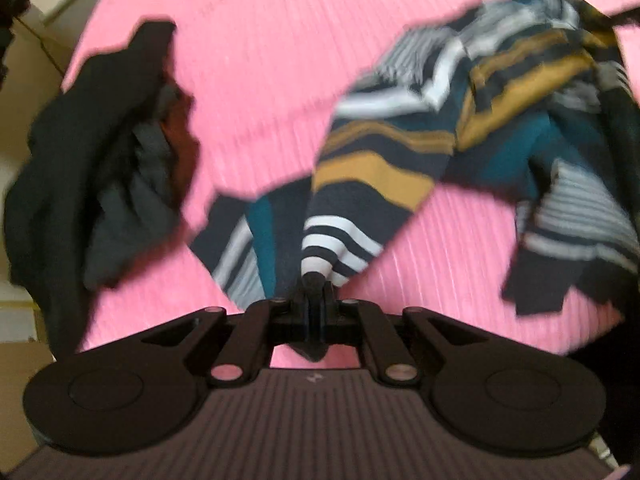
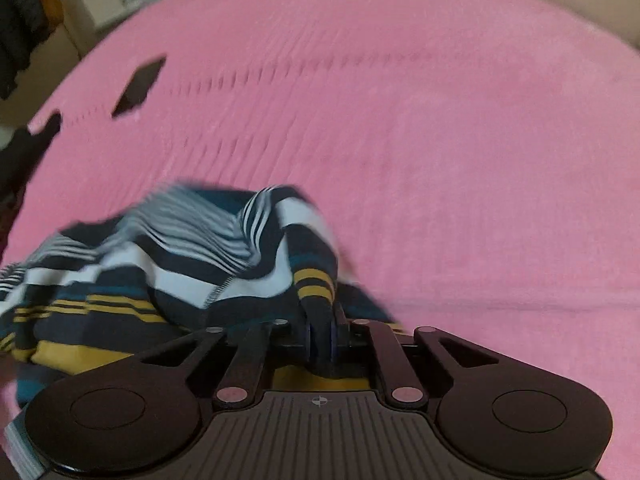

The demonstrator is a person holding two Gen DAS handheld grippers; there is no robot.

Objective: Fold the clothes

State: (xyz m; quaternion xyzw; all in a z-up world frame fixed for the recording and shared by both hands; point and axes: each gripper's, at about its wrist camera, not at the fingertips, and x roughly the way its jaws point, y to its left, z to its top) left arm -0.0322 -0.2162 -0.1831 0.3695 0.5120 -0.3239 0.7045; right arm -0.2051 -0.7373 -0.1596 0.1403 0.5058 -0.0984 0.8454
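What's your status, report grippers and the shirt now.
Left gripper shut on striped shirt. Right gripper shut on it too. Shirt crumpled on pink bedcover, not folded. Dark clothes pile lies left, apart.

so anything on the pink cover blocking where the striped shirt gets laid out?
Nothing visible in the right wrist view: the pink cover ahead of the striped shirt is bare. A dark clothes pile lies at the cover's left edge, apart from the shirt. Both grippers, left gripper and right gripper, already pinch it.
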